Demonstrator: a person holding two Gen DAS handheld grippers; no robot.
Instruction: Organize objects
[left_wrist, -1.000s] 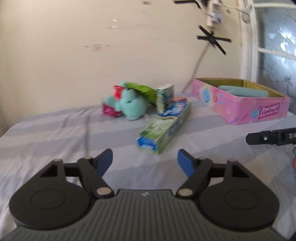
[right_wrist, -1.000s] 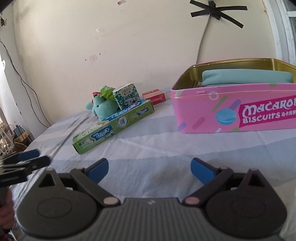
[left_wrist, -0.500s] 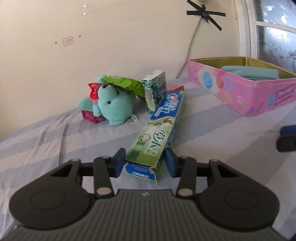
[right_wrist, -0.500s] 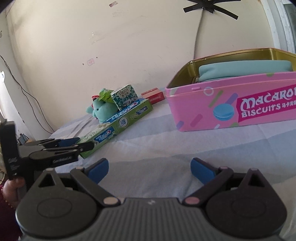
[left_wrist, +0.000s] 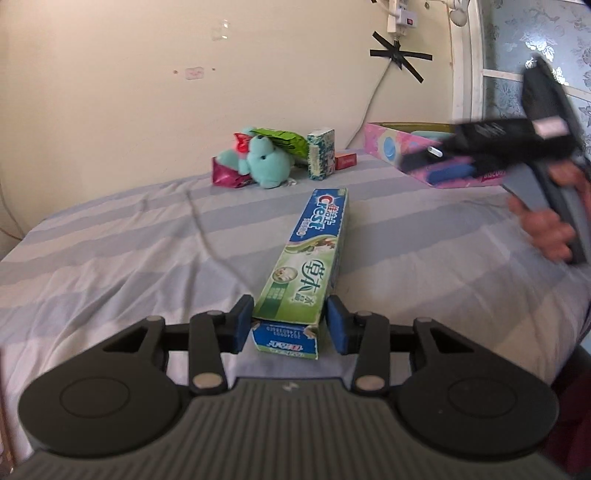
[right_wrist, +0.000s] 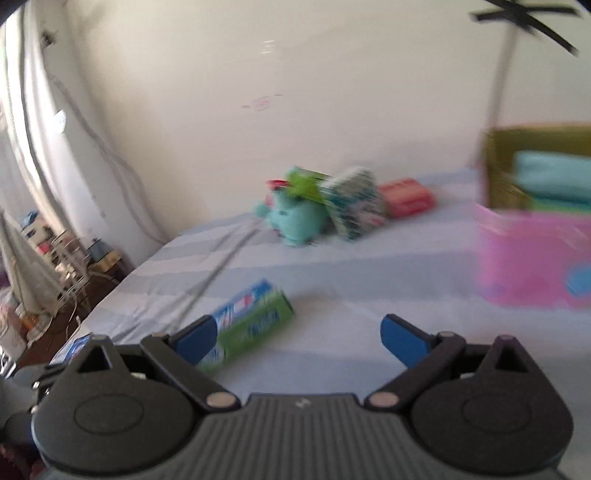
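Left wrist view: the toothpaste box (left_wrist: 309, 254) lies flat on the striped bed sheet (left_wrist: 110, 251), its near end between the blue pads of the left tool (left_wrist: 290, 323). Both pads press on the sides of the box, the jaws having just closed in on it, so the left tool is narrowed onto the box end. The box runs straight ahead of the tool, its far end pointing toward the wall.

Beyond that far end, well apart from the tool and against the wall, sits a small cluster: a teal plush toy (left_wrist: 267, 164), a green packet (left_wrist: 284, 142) resting over its head, a patterned tissue pack (left_wrist: 320, 155) standing upright just right of the plush, and a small red box (left_wrist: 345, 161) beside the pack. A pink pouch (left_wrist: 225, 175) lies at the left of the plush.

Ahead and to the right of the left tool stands the pink biscuit tin (left_wrist: 384, 144), open, partly hidden by the blurred right tool (left_wrist: 436, 155) and the hand (left_wrist: 546, 229) that carries it.

Right wrist view, blurred: the right tool (right_wrist: 297, 338) stands wide with nothing between its pads. The toothpaste box (right_wrist: 255, 321) shows just behind its left pad, the plush (right_wrist: 299, 218) farther ahead, the tin (right_wrist: 535, 258) to the right.
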